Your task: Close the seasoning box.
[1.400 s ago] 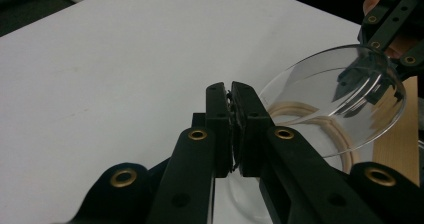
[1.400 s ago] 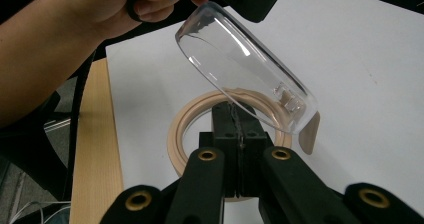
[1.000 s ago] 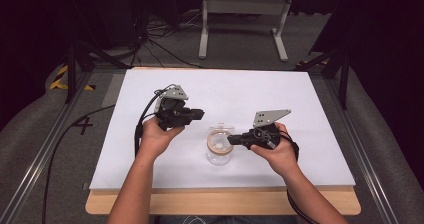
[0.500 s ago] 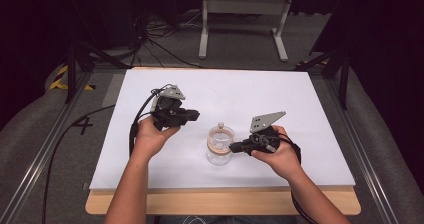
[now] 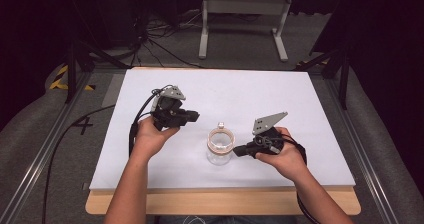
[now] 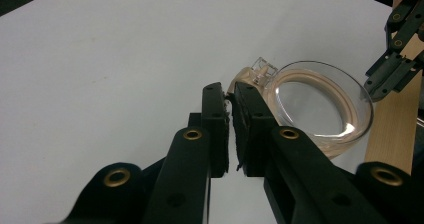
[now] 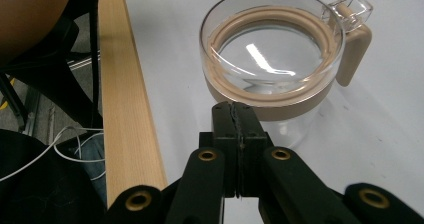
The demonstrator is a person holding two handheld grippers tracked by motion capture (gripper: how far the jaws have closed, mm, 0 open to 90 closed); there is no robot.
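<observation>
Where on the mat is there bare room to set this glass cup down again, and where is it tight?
The white mat lies bare along its far half, beyond both grippers, and in its left strip outside the left gripper. It is crowded in the near middle: the glass cup stands between the left gripper and the right gripper, whose shut tips sit close against its side.

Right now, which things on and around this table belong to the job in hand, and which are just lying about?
In the job: glass jug, left gripper, right gripper.
Lying about: metal stand, floor cables, white table sheet.
</observation>
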